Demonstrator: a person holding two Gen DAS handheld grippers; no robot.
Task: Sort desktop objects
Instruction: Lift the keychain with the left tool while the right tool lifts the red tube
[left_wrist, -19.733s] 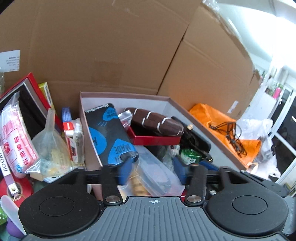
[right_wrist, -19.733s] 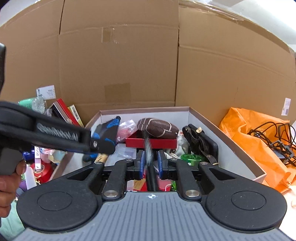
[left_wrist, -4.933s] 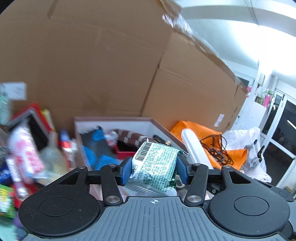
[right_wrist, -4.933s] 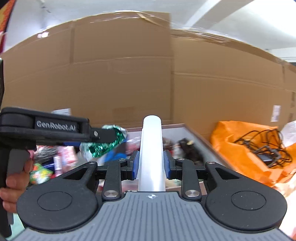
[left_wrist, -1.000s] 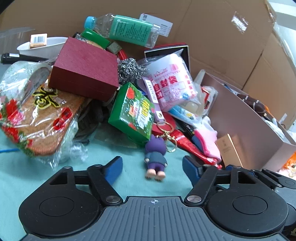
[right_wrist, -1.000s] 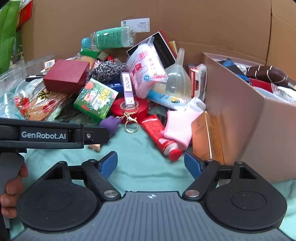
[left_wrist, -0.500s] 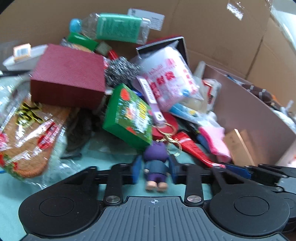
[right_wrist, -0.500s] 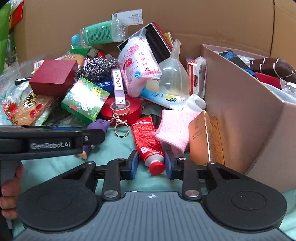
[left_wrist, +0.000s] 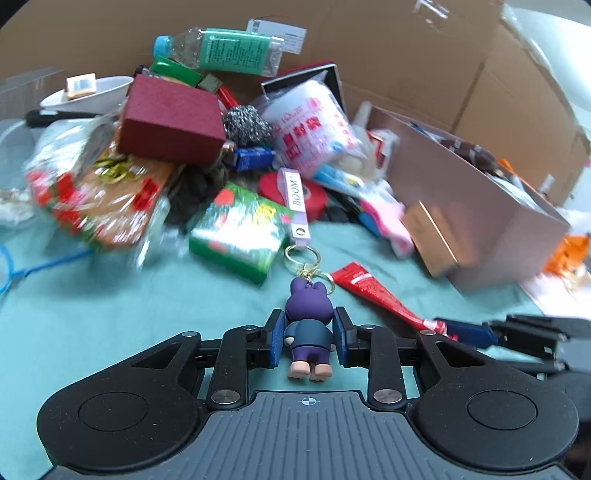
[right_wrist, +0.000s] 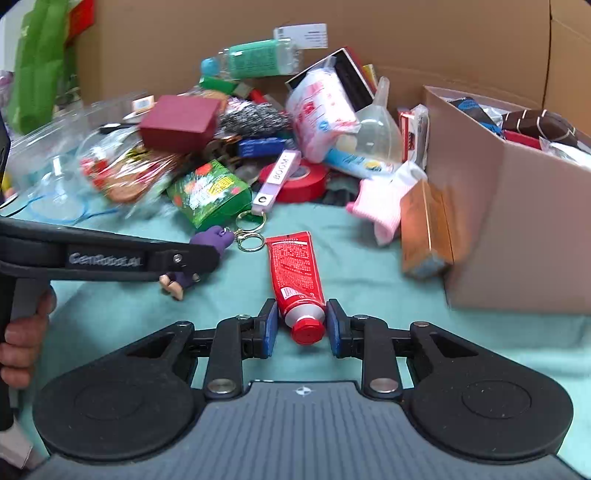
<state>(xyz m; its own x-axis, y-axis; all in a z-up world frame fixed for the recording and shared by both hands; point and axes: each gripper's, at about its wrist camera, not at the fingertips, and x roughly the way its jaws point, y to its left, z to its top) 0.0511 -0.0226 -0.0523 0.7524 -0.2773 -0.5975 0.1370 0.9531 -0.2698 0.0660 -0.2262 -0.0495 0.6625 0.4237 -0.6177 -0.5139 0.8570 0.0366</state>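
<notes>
The left gripper (left_wrist: 308, 338) has just closed its fingers (left_wrist: 276, 338) on the purple bunny keychain (left_wrist: 308, 332), the blue pads pressing on the figure's body from both sides; its key rings and lilac "BOOM" strap (left_wrist: 297, 201) trail away toward the heap, the strap lying across the red tape roll (left_wrist: 317, 192). The right gripper (right_wrist: 298, 325) has likewise just closed its fingers (right_wrist: 269, 326) on the red tube (right_wrist: 297, 273) at the cap end (the red cap sits between the pads), the flat tail pointing toward the tape roll; the tube lies on the teal cloth covering the counter (right_wrist: 369, 266). Just left of the tape roll sits the green packet (left_wrist: 236, 232); behind and left of it, the maroon box (left_wrist: 170, 118) and the steel scourer (left_wrist: 245, 123); right of the tape roll stands the open cardboard box (right_wrist: 524, 229), with a pink cloth (right_wrist: 380, 203) and a gold carton (right_wrist: 424, 229) between. A person's hand (right_wrist: 22, 339) holds the left gripper's handle, well left of the tape roll.
</notes>
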